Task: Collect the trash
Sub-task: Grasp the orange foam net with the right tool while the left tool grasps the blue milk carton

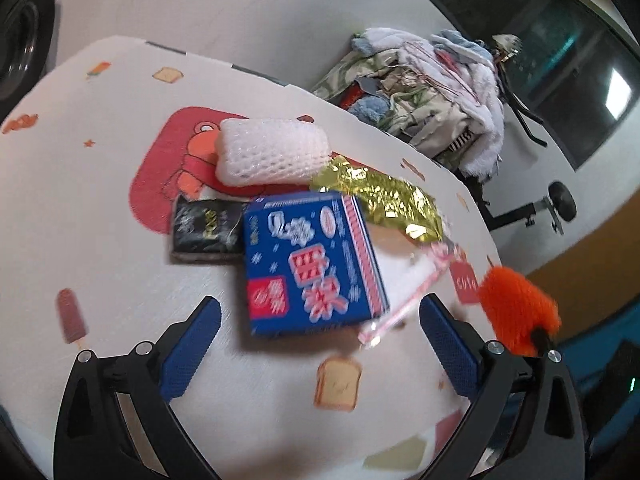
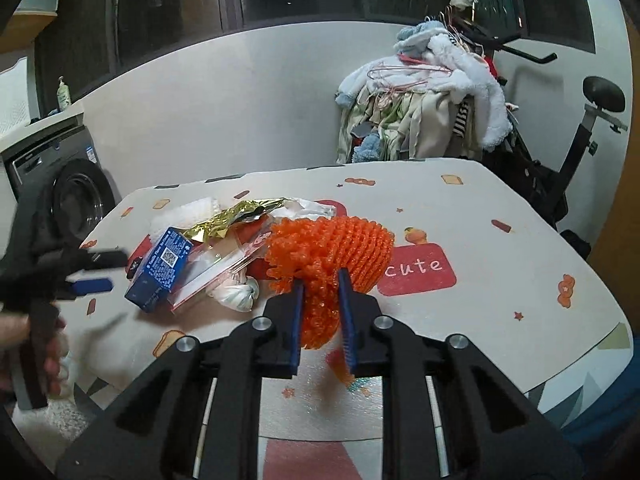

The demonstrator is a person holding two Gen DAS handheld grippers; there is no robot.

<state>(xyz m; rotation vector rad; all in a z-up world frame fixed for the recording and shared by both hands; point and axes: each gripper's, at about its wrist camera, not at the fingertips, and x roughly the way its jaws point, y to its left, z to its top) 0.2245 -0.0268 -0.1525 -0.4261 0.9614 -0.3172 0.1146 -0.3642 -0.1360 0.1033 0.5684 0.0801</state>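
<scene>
Presently the right gripper (image 2: 322, 280) is clamped on an orange foam net (image 2: 332, 248): both blue pads pinch its narrow lower end, and the wider, rounded end fans out beyond the fingertips, up and away from the camera. Its long axis runs roughly along the fingers. It appears lifted clear of the table (image 2: 500, 280).

The left gripper (image 1: 320, 312) has its jaws standing wide apart, nothing between the pads, poised over a blue carton (image 1: 312, 260) whose near edge sits between the two fingertips. From the left wrist view the carton's printed face is up and its long axis runs away from the camera, slightly tilted.

Left wrist view only: a black packet (image 1: 208, 228) just left of the carton, touching it, and a white foam net (image 1: 272, 152) beyond, lying crosswise on the red cartoon print. A gold foil wrapper (image 1: 380, 200) lies behind and right of the carton.

Right wrist view only: the carton's side with a QR code, a clear zip bag (image 2: 216, 272) leaning against it, a knotted white bag (image 2: 236, 296) in front, and a hand (image 2: 48, 356) gripping the left gripper's handle at far left.

Background: a washing machine (image 2: 76, 196), a pile of clothes (image 2: 424, 108) and an exercise bike (image 2: 588, 128).
</scene>
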